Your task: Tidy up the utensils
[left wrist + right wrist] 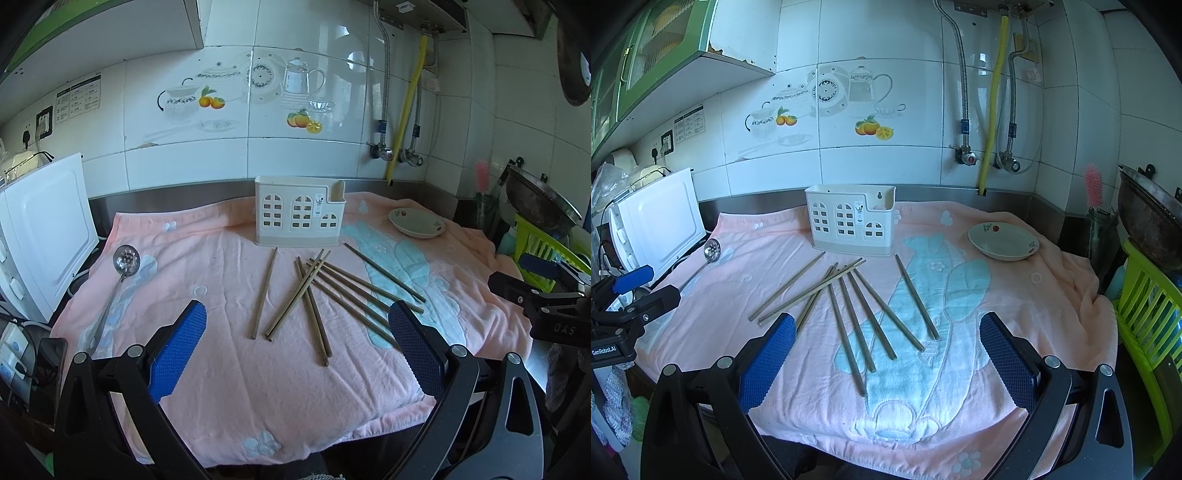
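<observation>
Now both tools, left tool (297,325) and right tool (886,334), hover spread wide and empty over the chopsticks (849,306), perhaps eight, scattered on the pink towel (1015,306) before the cream holder (849,221); a slotted spoon (123,266) lies left.

At twelve o'clock we face a wall of glossy white tiles (886,166), some printed with teapots and oranges. At one o'clock a yellow hose (993,99) hangs between two braided metal pipes. At ten o'clock we see a green wall cupboard (646,62), and below it a white microwave (661,221) under a wall socket (666,142). Daylight gleams on the tiles. A steel counter (960,192) runs along the wall.
</observation>
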The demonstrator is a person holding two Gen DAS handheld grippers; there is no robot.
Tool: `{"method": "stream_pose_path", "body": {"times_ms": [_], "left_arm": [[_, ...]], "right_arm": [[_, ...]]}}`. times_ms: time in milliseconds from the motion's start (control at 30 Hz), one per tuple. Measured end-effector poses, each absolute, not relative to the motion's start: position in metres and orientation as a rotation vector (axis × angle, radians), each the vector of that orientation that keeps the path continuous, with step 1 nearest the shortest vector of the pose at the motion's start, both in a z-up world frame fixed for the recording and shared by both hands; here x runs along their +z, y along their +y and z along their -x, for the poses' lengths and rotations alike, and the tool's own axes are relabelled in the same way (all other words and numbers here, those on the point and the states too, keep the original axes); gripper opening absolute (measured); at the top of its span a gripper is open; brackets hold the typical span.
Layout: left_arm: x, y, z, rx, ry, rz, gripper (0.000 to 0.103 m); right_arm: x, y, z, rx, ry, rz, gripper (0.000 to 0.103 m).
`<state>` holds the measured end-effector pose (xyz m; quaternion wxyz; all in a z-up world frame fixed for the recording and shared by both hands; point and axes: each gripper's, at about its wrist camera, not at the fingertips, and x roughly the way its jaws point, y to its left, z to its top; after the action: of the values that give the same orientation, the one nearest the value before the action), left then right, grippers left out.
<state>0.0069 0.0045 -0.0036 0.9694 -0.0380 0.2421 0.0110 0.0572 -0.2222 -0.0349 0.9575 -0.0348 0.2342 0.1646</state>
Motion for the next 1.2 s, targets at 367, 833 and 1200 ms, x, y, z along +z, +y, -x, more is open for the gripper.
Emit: {"method": "stream_pose_path", "body": {"times_ms": [367, 833, 1200], "left_arm": [[-0.006, 0.011, -0.014, 0.015, 0.494, 0.083, 0.097], [-0.036, 0.037, -0.046, -0.048, 0.57, 0.075, 0.068], [-0.067, 0.054, -0.087, -0.149, 0.678, 0.046, 0.031]], "right_arm": [[-0.035, -0.223, -0.066, 0.33, 0.479, 0.072, 0.097], [-0.051, -0.229, -0.101, 0.356, 0.49, 0.087, 0.096], [-0.072, -0.235, -0.134, 0.374, 0.53, 0.096, 0.086]]}}
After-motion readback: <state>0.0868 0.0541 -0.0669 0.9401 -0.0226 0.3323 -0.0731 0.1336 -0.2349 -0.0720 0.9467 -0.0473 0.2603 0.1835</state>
